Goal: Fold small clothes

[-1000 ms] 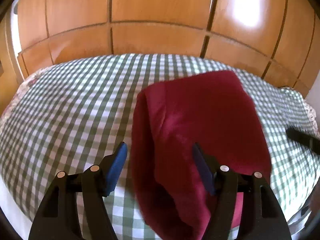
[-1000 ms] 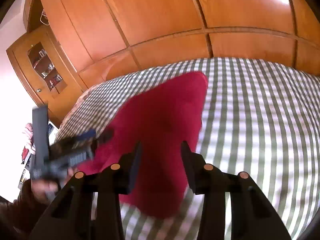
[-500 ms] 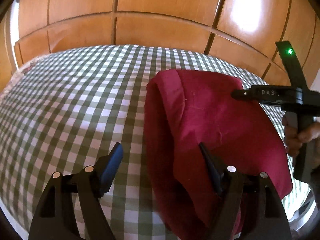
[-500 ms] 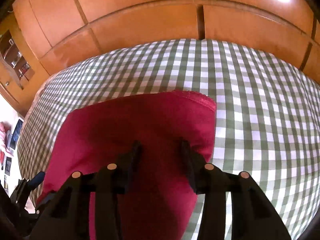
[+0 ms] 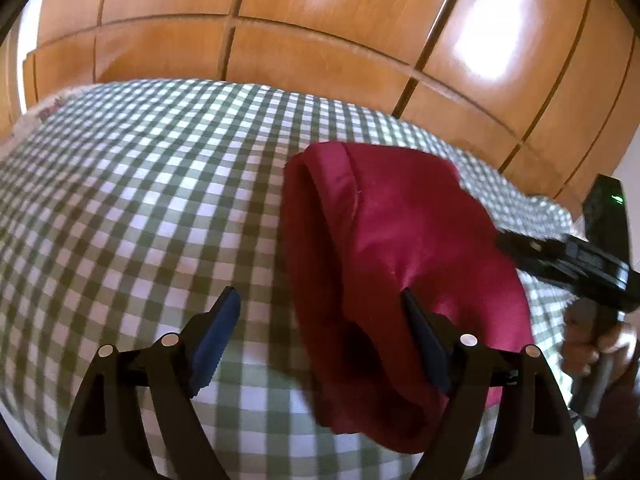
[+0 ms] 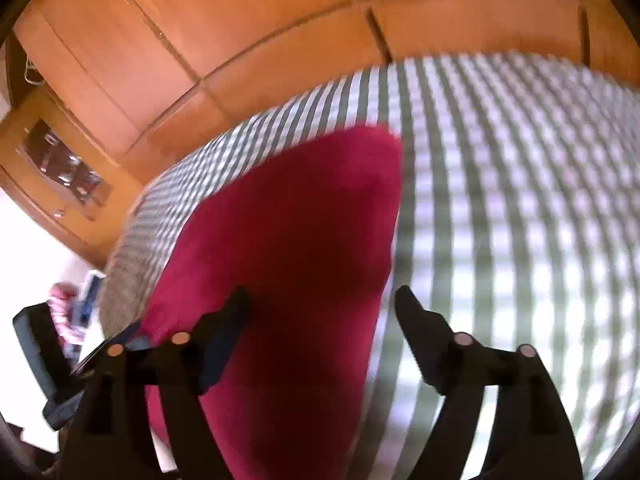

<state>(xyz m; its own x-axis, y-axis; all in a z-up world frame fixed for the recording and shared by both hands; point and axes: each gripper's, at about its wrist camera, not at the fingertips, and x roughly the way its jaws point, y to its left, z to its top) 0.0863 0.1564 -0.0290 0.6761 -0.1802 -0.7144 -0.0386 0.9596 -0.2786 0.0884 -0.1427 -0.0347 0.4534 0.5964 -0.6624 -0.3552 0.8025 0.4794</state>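
Glossy orange-brown wooden wardrobe panels (image 5: 320, 36) fill the background of both views, and a bed covered with a green-and-white checked bedspread (image 5: 140, 208) is seen below them. A dark red garment (image 5: 400, 248) is laid on the bedspread, folded over on itself so that a rounded double edge is shown along its left side in the left wrist view. Its far edge is reached well before the wardrobe, with checked cloth visible all around it.

The left gripper (image 5: 320, 320) is held low over the bed, its jaws opening and already spread wide. Its left finger, faced with a blue pad (image 5: 218, 334), is seen over bare bedspread, while its right finger is seen against the garment's near part; the folded edge lies between the two. No pinch on the cloth is seen.

The right gripper (image 6: 320, 312) is likewise opening, with its jaws spread. In the right wrist view, which is blurred by motion, its left finger is seen over the red cloth and its right finger over the checked bedspread, so that the garment's right edge lies between them. Nothing is gripped.

In the left wrist view the right gripper's black body, with a small green light, is seen at the right edge of the frame, held by a hand (image 5: 592, 344). A glass-fronted wooden cabinet (image 6: 64, 168) is made out at the far left of the right wrist view.
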